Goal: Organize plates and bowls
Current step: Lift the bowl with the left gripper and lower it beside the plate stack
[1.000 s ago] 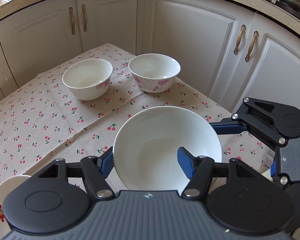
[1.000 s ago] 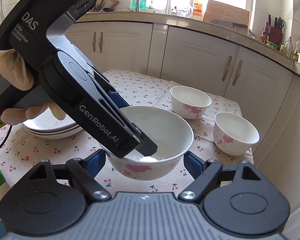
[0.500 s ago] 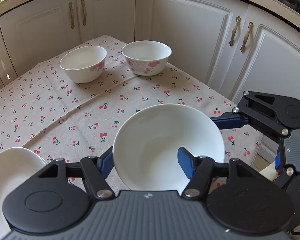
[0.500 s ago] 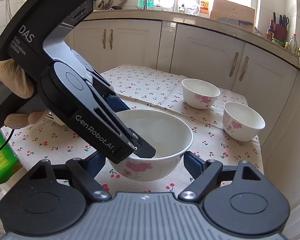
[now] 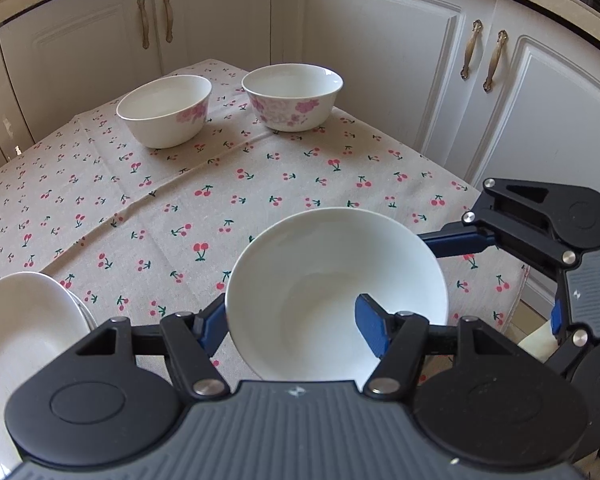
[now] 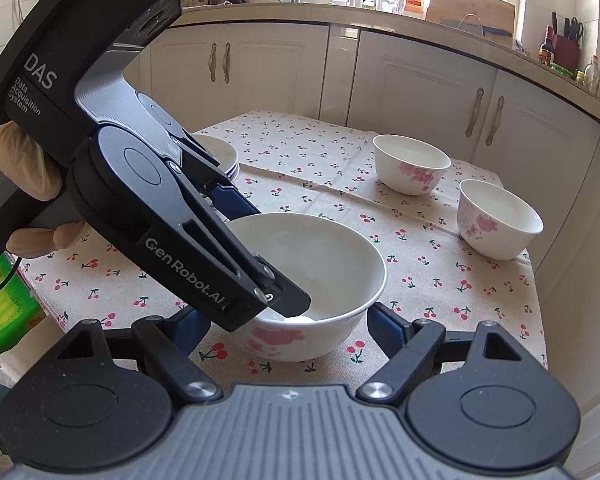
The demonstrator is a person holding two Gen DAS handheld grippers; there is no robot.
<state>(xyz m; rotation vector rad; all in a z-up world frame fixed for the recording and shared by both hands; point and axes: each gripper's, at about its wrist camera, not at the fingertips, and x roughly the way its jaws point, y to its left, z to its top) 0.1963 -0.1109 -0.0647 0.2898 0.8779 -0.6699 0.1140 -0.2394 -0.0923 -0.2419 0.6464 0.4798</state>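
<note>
My left gripper (image 5: pixel 292 330) pinches the white bowl (image 5: pixel 336 292) by its rim (one finger inside); my right gripper (image 6: pixel 288 330) stands open around it, lower centre.

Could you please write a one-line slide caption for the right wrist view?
Left hand-held gripper clamps the near bowl's rim while the open right hand-held gripper straddles it.
</note>
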